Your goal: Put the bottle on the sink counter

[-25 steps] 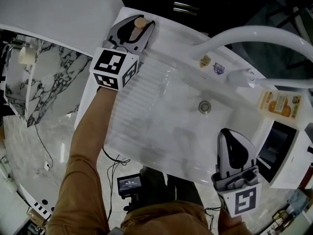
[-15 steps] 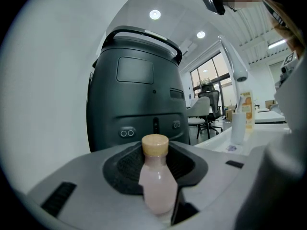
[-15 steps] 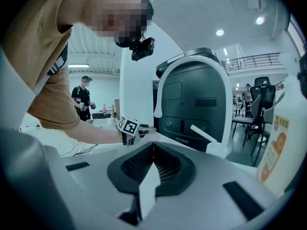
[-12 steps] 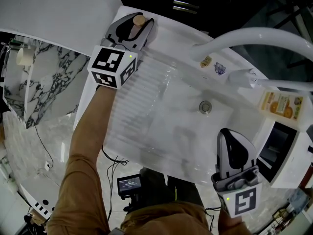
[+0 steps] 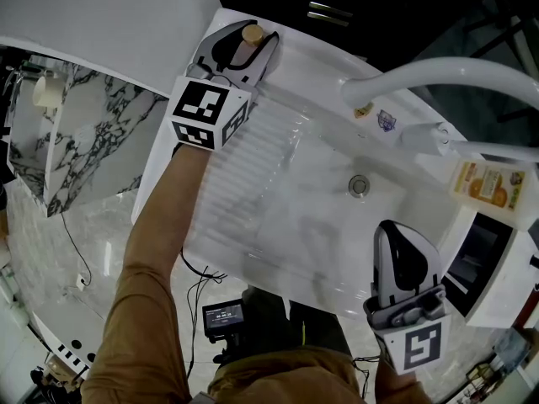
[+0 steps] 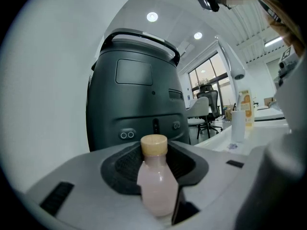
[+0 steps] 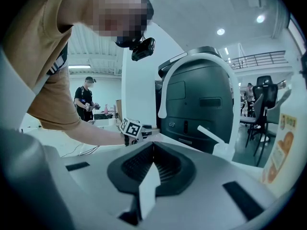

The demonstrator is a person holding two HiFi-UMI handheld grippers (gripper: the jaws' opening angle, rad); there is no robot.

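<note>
A small pale pink bottle [image 5: 252, 34] with a tan cap stands upright between the jaws of my left gripper [image 5: 247, 34] at the far left corner of the white sink counter [image 5: 295, 61]. In the left gripper view the bottle [image 6: 156, 181] fills the middle of the jaws, and the left gripper [image 6: 156, 152] is opening around it with the pads still against it. My right gripper [image 5: 400, 230] hangs over the sink's near right edge, shut and empty [image 7: 152, 145].
The sink has a ribbed drainboard [image 5: 244, 167], a drain [image 5: 360, 185] and a curved white faucet [image 5: 438, 66]. An orange-labelled container [image 5: 484, 183] stands at the right. A dark machine [image 6: 134, 95] stands behind the counter. A small camera [image 5: 223, 316] lies on the floor.
The whole view has slid slightly. The left gripper keeps the bottle at the same far left corner, and the right gripper has not moved.
</note>
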